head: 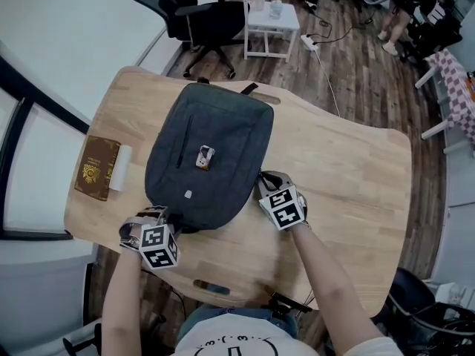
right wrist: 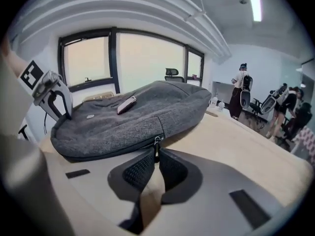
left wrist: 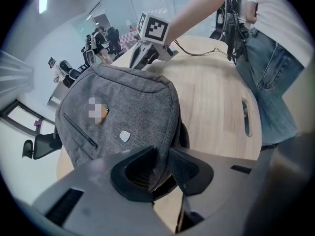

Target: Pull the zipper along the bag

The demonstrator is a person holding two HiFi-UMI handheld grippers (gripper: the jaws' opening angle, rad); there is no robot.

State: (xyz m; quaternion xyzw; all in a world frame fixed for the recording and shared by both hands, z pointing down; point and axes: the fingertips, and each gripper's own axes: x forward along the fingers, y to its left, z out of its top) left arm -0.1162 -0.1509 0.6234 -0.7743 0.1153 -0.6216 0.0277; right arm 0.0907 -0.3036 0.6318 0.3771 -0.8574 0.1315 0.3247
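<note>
Bag, grey and lying flat, takes up the left half of the wooden table, its top end against the far edge and its bottom end toward the near edge where I stand. My left gripper points steeply down at the bag's near-left corner, its jaws narrowed onto a fold of the grey fabric, pinching it. My right gripper sits at the bag's near-right side. Its jaws are all but together, with the metal zipper pull caught between the pads and the zipper line running off along the seam. A small tag lies on the bag's front panel. By the table's left edge lies a brown booklet, possibly a passport, though I can't read it at this size.
</note>
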